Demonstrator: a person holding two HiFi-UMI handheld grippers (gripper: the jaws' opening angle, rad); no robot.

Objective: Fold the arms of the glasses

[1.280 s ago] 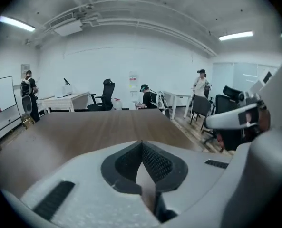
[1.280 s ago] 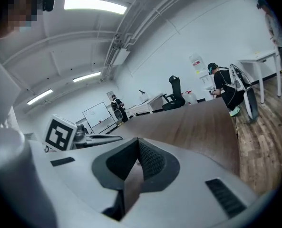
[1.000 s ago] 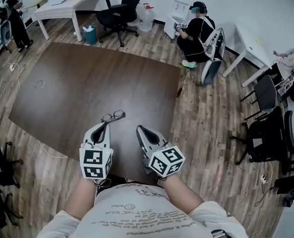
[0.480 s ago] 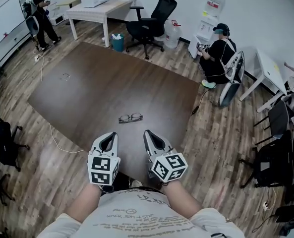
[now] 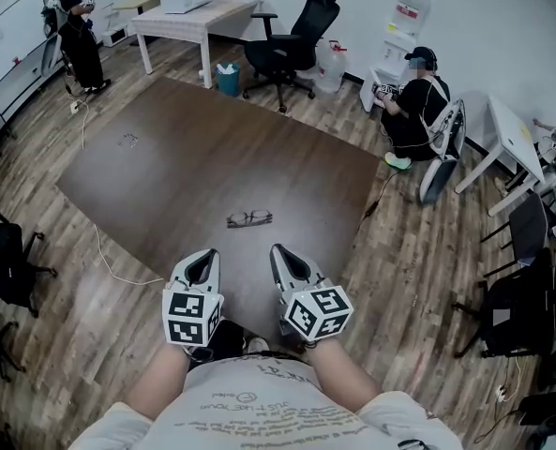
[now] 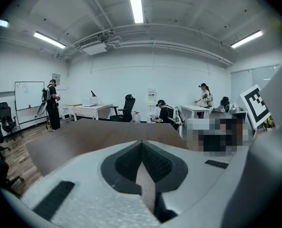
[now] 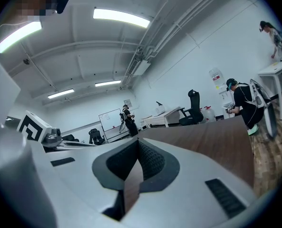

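A pair of dark-framed glasses (image 5: 249, 218) lies flat on the dark brown table (image 5: 212, 157), a short way past both grippers. Its arms are too small to make out. My left gripper (image 5: 205, 254) is shut and empty, below and left of the glasses, near the table's front edge. My right gripper (image 5: 278, 249) is shut and empty too, below and right of them. In the left gripper view the left gripper (image 6: 141, 141) has its jaws meeting at a point above the tabletop. The right gripper (image 7: 138, 140) looks the same in the right gripper view. Neither gripper view shows the glasses.
A small cable (image 5: 127, 141) lies on the table's far left, and a white cord (image 5: 109, 265) runs over the floor by its left edge. Beyond the table stand a black office chair (image 5: 287, 45) and a white desk (image 5: 193, 12). A person (image 5: 413, 97) crouches at the right.
The left gripper was right beside the glasses a second ago. Both grippers have drawn back toward the table's near edge, and the glasses now lie apart from them.
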